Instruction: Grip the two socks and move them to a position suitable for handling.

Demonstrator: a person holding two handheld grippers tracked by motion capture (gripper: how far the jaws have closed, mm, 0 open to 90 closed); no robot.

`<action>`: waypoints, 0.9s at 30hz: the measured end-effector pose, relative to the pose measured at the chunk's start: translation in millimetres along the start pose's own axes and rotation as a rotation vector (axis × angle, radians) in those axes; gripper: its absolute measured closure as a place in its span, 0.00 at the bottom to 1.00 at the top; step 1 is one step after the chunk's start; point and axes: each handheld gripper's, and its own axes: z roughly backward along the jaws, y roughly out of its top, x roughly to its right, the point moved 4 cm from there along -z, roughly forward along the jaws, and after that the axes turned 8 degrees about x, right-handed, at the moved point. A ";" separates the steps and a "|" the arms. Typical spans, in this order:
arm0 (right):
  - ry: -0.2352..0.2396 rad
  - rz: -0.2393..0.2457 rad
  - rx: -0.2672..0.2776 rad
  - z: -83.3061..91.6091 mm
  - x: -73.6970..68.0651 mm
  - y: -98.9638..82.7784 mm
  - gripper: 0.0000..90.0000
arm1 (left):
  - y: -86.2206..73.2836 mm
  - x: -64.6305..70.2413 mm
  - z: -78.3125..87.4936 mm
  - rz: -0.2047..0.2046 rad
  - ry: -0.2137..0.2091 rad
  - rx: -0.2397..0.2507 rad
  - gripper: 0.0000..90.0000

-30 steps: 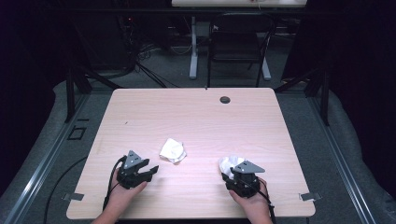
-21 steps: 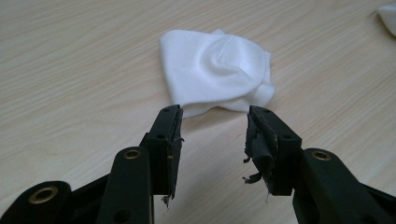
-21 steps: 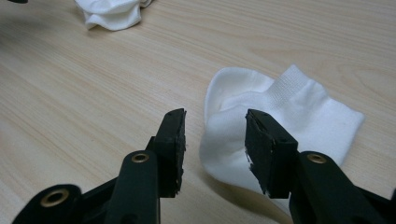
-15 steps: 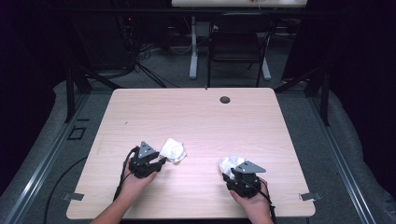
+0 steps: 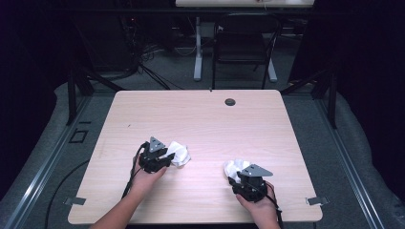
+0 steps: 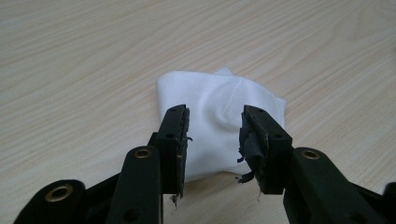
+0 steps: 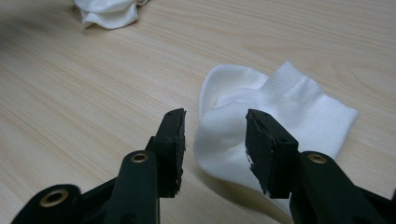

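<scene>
Socks, white and soft: the crumpled left sock (image 6: 219, 121) lies on the pale wood-grain bench (image 5: 200, 119), my left gripper (image 6: 212, 135) just narrowed, jaws straddling it unclenched. Right, the ribbed-cuff sock (image 7: 275, 116) lies between my right gripper (image 7: 212, 140) jaws, released.

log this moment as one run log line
left hand-held gripper: closing around left sock | right hand-held gripper: open at right sock

The left gripper (image 5: 165, 157) has reached the left sock (image 5: 179, 153), jaws closing around it.
</scene>
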 end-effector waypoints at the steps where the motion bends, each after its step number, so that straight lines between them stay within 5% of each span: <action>1: -0.001 -0.002 0.003 0.0 0.1 0.1 0.64 | 0.6 0.3 -1.2 0.001 -0.002 0.000 0.68; 27: 0.007 -0.012 0.014 -0.1 0.9 0.7 0.63 | -6.4 4.1 -21.4 -0.030 -0.008 -0.070 0.83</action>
